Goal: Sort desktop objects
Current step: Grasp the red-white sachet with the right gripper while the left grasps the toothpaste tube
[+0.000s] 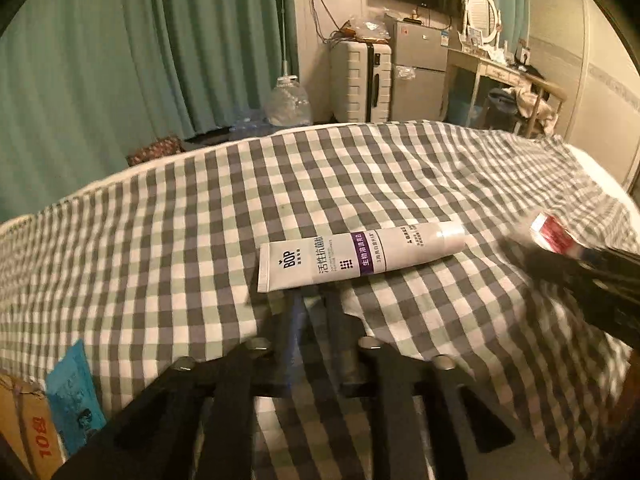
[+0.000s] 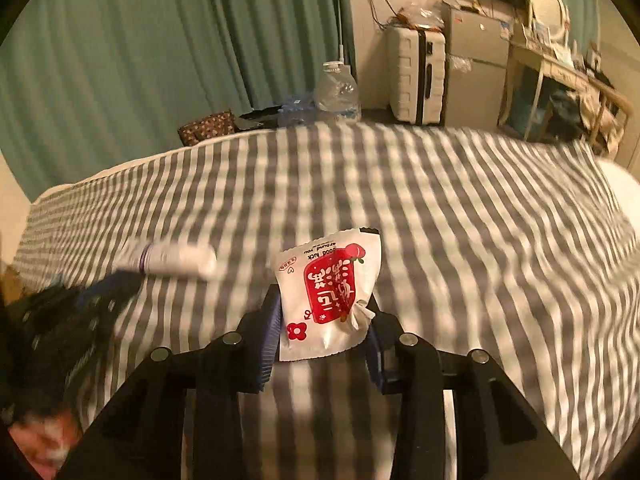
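— What's the room like from where you stand?

— A bedroom: teal curtains (image 1: 120,60) along the back, and a bed under a grey, green and white checked sheet (image 1: 160,240) that serves as the work surface. Take the toothpaste tube (image 1: 356,254) as the marker; it lies flat on the sheet, cap end toward the right.

— Any containers?

— On the near left of the tube, at the bed's edge, stands a cardboard box (image 1: 28,420) with a blue packet (image 1: 76,396) upright against it. What lies inside the box I cannot tell. Far behind the tube, past the bed's far edge, a big clear water bottle (image 1: 288,102) sits on the floor, beside a white suitcase (image 1: 360,84) and a small grey fridge (image 1: 420,76).

— And the grippers?

— The left gripper (image 1: 316,304) points at the tube from just in front, its jaws partly apart with only sheet between them. The right gripper (image 2: 324,320) is clamped on a white snack packet (image 2: 328,292) with a red label, held up off the sheet to the right of the tube.

— Room to move?

— Plenty. Behind and to both sides of the tube the sheet is open, wrinkled cloth to the far edge. On the right the cover ends at a bare white corner (image 2: 616,188).
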`<state>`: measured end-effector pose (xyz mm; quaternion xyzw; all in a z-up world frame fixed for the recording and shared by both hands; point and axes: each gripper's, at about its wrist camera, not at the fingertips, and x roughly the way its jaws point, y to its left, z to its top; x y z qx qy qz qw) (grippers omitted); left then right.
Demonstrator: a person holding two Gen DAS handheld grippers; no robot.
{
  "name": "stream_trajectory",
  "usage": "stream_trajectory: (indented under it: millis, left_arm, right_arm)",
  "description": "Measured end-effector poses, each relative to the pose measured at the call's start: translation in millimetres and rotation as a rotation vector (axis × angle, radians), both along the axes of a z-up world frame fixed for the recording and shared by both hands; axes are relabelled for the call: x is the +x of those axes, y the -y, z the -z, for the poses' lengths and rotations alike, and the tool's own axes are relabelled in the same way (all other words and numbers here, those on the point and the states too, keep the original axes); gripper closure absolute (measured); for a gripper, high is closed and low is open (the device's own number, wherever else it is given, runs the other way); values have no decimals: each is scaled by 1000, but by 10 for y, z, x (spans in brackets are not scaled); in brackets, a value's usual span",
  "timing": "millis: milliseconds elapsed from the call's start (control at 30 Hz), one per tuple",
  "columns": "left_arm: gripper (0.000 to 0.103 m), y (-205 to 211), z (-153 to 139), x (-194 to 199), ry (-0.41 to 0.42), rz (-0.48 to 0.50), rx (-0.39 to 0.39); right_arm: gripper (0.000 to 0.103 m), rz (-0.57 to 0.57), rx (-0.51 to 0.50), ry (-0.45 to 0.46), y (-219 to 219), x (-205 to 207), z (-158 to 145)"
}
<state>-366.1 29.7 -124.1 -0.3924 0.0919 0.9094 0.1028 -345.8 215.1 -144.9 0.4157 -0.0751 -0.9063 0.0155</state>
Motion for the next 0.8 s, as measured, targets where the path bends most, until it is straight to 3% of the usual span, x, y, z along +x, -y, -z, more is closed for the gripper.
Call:
stream_trajectory:
  millis: [33, 67, 100, 300, 433, 567, 600, 633, 667, 700, 800]
  left_arm:
    - [46, -44, -6, 18, -17, -20, -30]
    - [22, -62, -20, 33, -37, -30, -48]
    - [16, -84, -25, 41, -43, -18, -39]
    - [15, -239, -20, 14, -61, 37, -55]
    - [10, -347, 3, -102, -59, 132, -82]
    - [11, -533, 19, -295, -44, 223, -98]
    - [20, -557, 33, -319, -33, 237, -97]
    - [31, -546, 31, -365, 7, 256, -44]
    - [61, -515, 17, -378, 32, 255, 22]
    - [73, -474, 9, -391, 48, 218, 63]
    - [85, -450, -1, -337, 84, 163, 89]
  right_arm:
    - [66, 3, -15, 2, -49, 24, 19]
    - [66, 6, -32, 3, -89, 20, 32]
    - [66, 10, -54, 2, -122, 12, 37]
    - [66, -3, -65, 6, -143, 45, 4]
    - [66, -3, -177, 3, -303, 127, -25]
    - [66, 8, -193, 10, -349, 287, -64]
    - [66, 7, -192, 15, -346, 321, -70]
    - [66, 14, -179, 18, -332, 385, -93]
    - [66, 11, -173, 19, -323, 427, -117]
    - [65, 11, -169, 22, -311, 489, -149]
    - [65, 28, -158, 27, -303, 689, -236]
